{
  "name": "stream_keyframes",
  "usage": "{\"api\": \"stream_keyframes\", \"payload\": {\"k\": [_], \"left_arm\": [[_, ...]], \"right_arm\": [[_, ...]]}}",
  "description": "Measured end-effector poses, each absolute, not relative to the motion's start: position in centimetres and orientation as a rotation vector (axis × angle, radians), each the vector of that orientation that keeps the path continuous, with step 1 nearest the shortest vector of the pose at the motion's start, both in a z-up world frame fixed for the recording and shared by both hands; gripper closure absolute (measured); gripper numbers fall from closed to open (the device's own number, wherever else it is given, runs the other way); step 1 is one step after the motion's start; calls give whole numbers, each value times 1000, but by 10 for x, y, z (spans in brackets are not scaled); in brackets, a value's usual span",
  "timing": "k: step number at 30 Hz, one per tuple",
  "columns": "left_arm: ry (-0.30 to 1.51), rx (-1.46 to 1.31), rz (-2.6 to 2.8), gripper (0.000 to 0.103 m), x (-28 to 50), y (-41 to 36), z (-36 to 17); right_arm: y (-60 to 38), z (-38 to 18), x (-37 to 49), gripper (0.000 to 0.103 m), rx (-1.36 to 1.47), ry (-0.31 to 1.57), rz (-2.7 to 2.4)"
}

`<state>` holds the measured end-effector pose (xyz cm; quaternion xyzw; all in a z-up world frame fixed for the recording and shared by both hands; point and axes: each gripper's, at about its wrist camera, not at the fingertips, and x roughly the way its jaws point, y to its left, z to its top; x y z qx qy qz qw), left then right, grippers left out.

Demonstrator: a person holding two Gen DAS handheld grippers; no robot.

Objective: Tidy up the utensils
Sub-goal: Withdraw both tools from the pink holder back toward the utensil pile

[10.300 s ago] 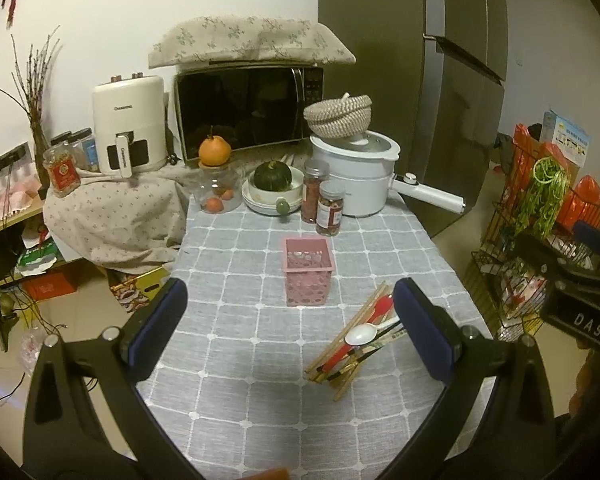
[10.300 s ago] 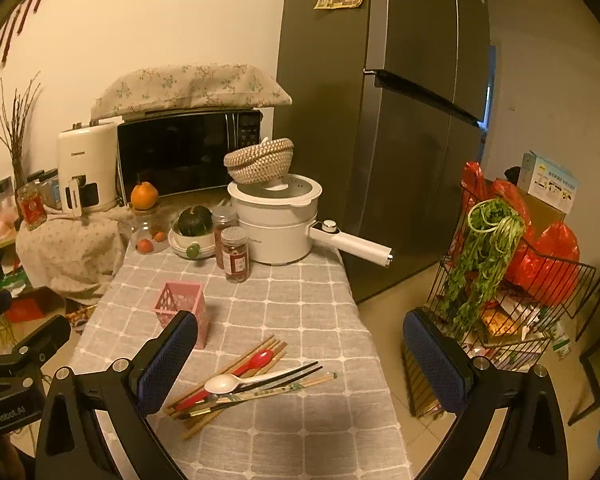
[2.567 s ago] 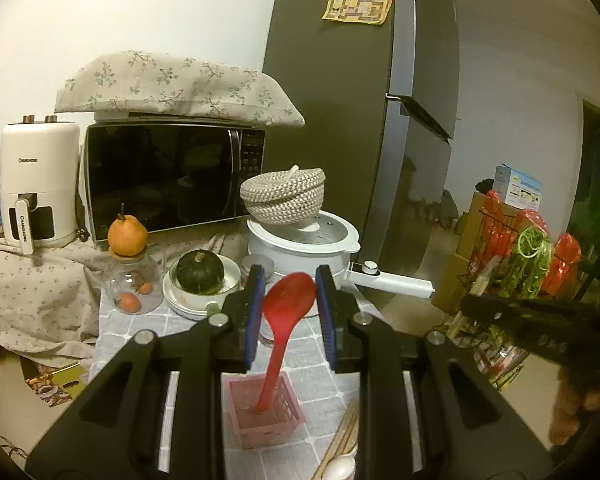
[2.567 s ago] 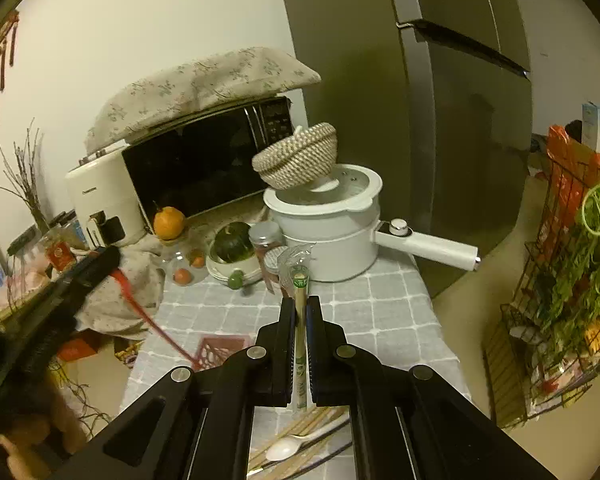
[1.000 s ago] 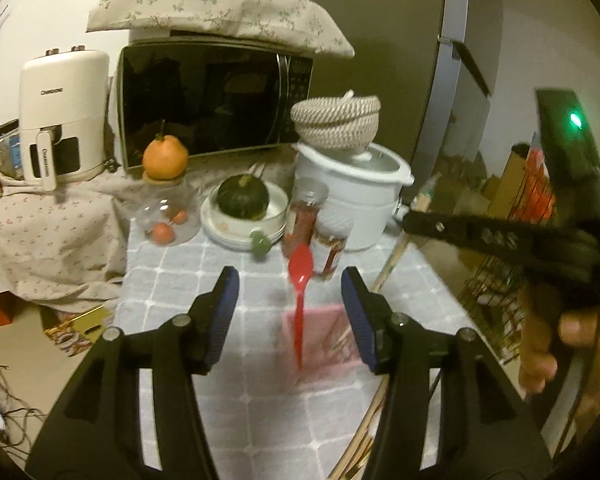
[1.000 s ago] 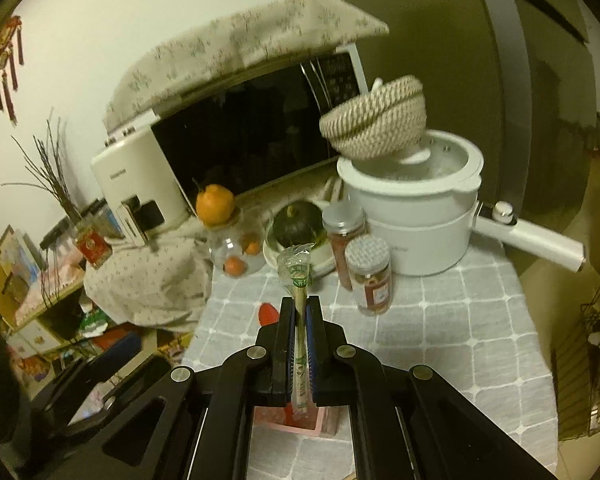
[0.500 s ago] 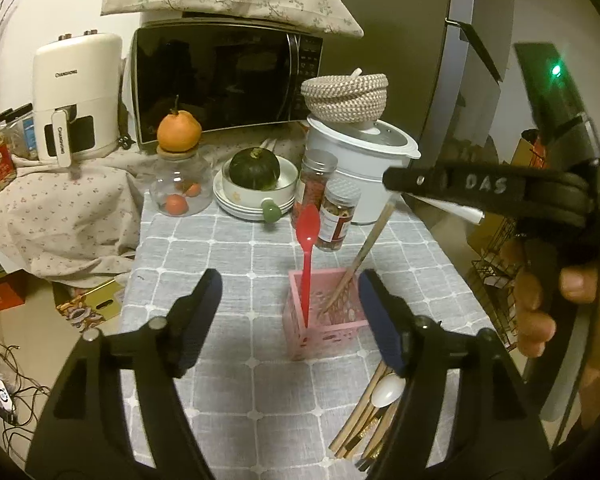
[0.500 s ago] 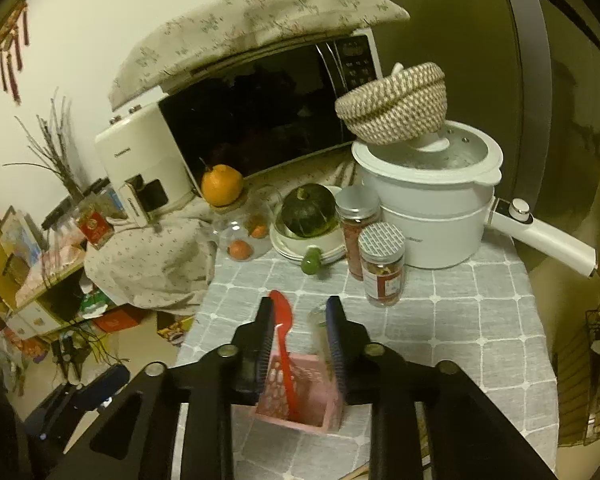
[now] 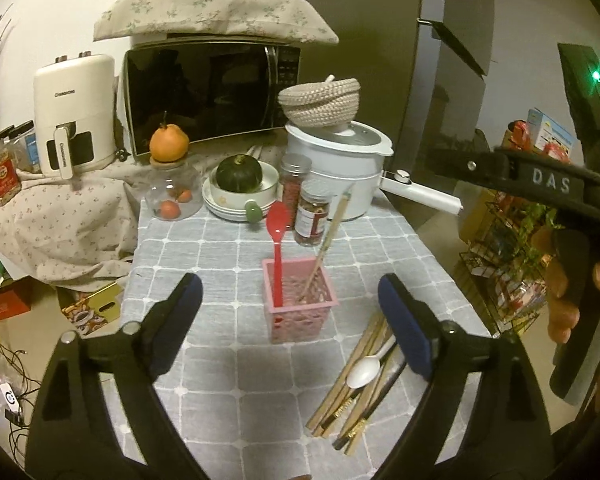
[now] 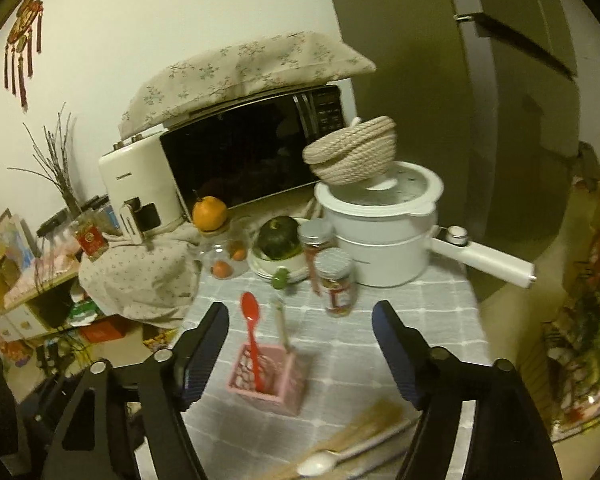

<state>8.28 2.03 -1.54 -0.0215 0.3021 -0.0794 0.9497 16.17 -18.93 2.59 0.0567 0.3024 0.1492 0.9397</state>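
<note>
Left wrist view: left gripper point(image 9: 290, 314) spread wide, nothing between the blue pads. Ahead on the grey checked tablecloth point(image 9: 228, 248), pink basket point(image 9: 299, 303) upright, holding two things: red spoon point(image 9: 277, 240) standing near vertical, bowl up, handle down in the left side; wrapped chopsticks point(image 9: 327, 240) leaning up and to the right, lower end in the basket. Just right of the basket, loose pile of chopsticks point(image 9: 354, 376) lying flat, long axis running from near-left to far-right, white spoon point(image 9: 364, 370) on top, bowl toward the camera. Behind: glass jar point(image 9: 173, 196) with small fruits inside and an orange on its lid, stacked plates point(image 9: 240, 202) with a green squash, two spice jars point(image 9: 310, 220), white pot point(image 9: 340, 164) with a woven basket on the lid. "CHANGHONG" seemingly on the white air fryer point(image 9: 74, 112); "DAS" on the other gripper's body at right. Right wrist view: right gripper point(image 10: 300, 348) also open wide and empty, hovering over the pink basket point(image 10: 270, 376). Red spoon point(image 10: 252, 332) upright, bowl up; wrapped chopsticks point(image 10: 281, 326) beside it, blurred. White spoon point(image 10: 320, 466) and loose chopsticks point(image 10: 364, 426) at the bottom edge, blurred. Jar labels unreadable.
</note>
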Motion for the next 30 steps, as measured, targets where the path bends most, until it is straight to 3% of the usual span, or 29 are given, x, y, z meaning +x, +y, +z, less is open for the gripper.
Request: {"api": "stream_keyframes", "payload": {"k": [16, 30], "left_arm": [[596, -16, -118, 6, 71, 21, -37], [703, 3, -118, 6, 84, 23, -66]], "right_arm": [[-226, -25, 119, 18, 42, 709, 200], [-234, -90, 140, 18, 12, 954, 148]]}}
